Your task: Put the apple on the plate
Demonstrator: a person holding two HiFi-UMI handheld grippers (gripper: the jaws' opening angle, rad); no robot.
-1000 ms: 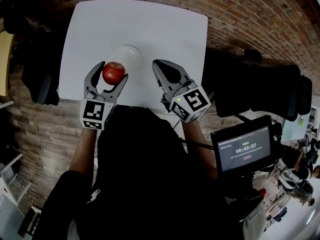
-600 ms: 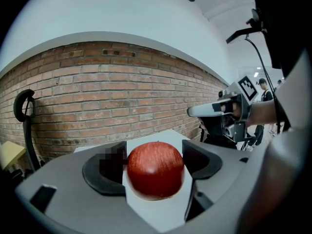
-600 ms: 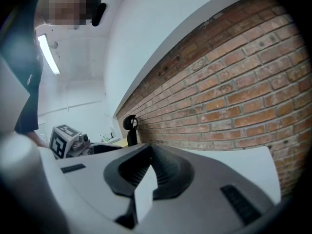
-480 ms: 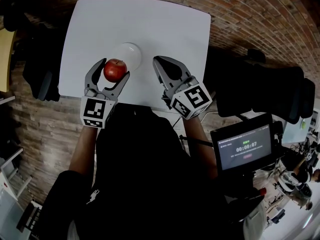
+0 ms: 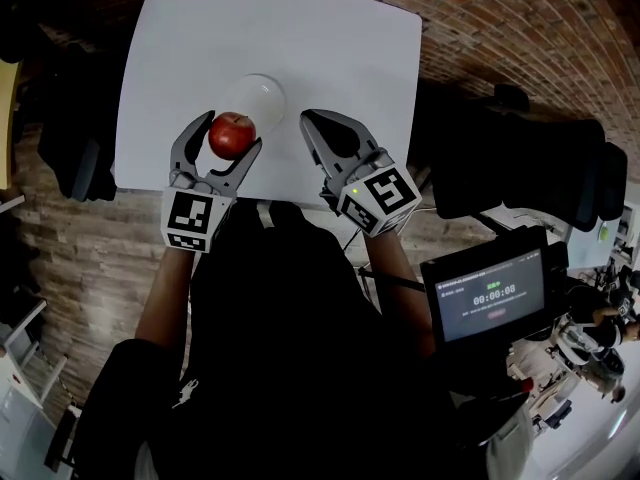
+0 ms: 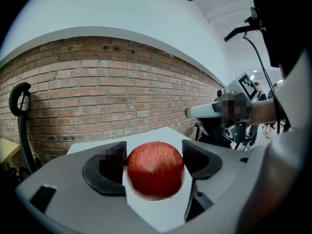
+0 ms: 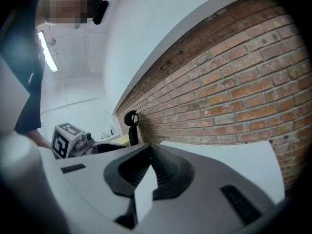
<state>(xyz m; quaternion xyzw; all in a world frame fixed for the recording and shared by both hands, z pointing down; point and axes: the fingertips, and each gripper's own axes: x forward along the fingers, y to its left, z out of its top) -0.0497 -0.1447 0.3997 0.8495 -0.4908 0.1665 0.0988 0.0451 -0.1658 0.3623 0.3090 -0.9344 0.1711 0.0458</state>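
A brick wall (image 6: 97,82) stands behind the white worktop (image 5: 320,48). Only the head view shows the white plate (image 5: 265,93) lying on the worktop and a timer screen (image 5: 493,303) at the person's right. The left claw (image 5: 229,131) is clamped on the red apple (image 5: 231,136), which it holds at the plate's near rim. The left gripper view shows both pads pressing the apple's sides. The right claw (image 5: 318,120), nearby, has its tips together and holds nothing.
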